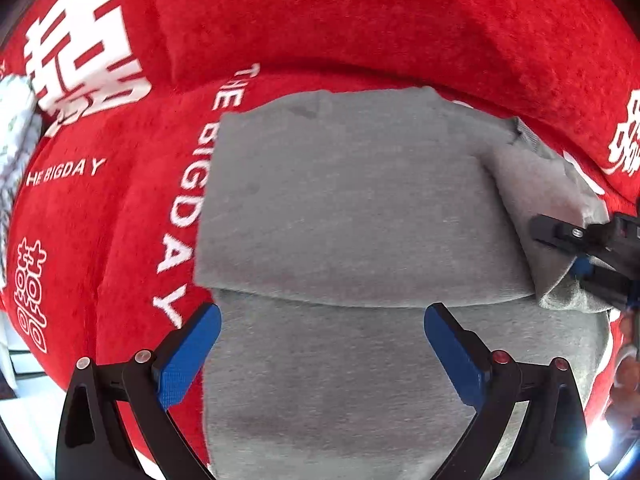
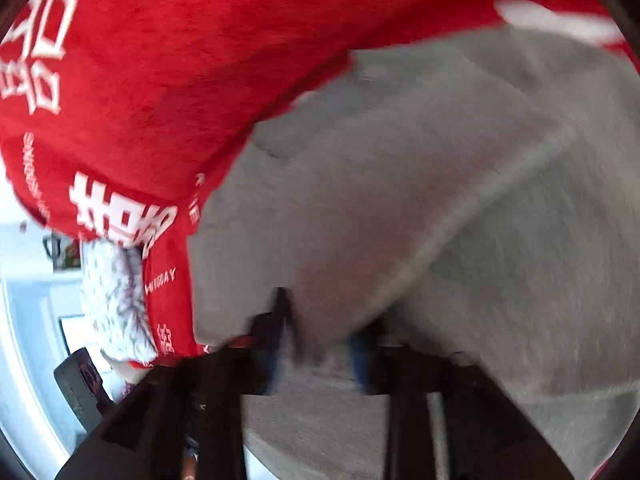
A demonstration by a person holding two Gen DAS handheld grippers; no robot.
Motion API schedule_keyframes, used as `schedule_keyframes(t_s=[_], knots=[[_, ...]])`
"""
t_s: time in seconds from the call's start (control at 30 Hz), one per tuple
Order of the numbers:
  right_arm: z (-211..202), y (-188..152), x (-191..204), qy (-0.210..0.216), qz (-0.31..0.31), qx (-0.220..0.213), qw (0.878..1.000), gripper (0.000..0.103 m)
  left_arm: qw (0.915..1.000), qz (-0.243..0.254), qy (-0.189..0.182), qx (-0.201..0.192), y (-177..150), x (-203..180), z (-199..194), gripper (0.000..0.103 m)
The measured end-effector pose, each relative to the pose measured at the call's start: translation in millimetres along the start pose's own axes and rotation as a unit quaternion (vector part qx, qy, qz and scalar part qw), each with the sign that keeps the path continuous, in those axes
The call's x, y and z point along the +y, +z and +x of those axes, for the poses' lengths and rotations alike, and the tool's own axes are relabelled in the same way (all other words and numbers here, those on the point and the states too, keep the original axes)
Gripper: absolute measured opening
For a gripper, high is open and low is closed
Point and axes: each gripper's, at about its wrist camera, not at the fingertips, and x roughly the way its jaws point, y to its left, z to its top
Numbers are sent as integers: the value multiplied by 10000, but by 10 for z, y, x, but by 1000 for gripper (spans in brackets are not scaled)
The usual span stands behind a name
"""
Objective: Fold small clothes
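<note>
A grey garment [image 1: 352,208] lies partly folded on a red plush cover [image 1: 360,20] with white lettering. My left gripper [image 1: 322,320] is open and empty, its blue pads [image 1: 188,356] spread just above the garment's near layer, below a folded edge. My right gripper [image 1: 576,252] shows at the right edge of the left wrist view, shut on a bunched fold of the garment. In the blurred right wrist view the right gripper [image 2: 316,356] pinches grey cloth [image 2: 400,220] between its dark fingers.
A white patterned cloth [image 1: 16,140] lies at the far left on the red cover; it also shows in the right wrist view [image 2: 114,300]. The cover's edge drops to a pale floor [image 2: 32,300] at the left. A person's hand [image 1: 628,376] shows at the right edge.
</note>
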Motion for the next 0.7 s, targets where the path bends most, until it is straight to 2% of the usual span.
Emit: schedule_keyframes(t_s=[0.13,0.2,0.23,0.27,0.3,0.4,0.5,0.6,0.7], knots=[[-238,-7,-158,-3,479,-641,9968,42,9999,-101,-38,2,-6,117,4,102],[-322,111,-188,-11,774,-957,9924,38,9999,-155,-66,-13,-5,170,-9,102],[-350,157,-178,16,835,-1048,9910,14,9998,-193,-86,-36,-1,207,-19,102],[-340,213,-118,61,768,-1105,9909,7,9997,-226,-113,-57,2,240,-30,102],[-316,253,17,63,511,-1117,9924,7,9995,-262,-145,-74,-4,268,-48,102],[-164,262,594,-69,-732,-888,9933,7,9991,-368,-188,-112,-27,378,-77,102],[186,-1,1102,-306,-1925,-327,9803,7,9987,-486,-153,-90,-61,503,-70,102],[505,-264,1251,-627,-2470,145,9669,9,9979,-635,-112,-35,-94,609,-49,102],[775,-463,1232,-1044,-2721,586,9548,12,9970,-757,-129,-31,-109,702,-39,102]])
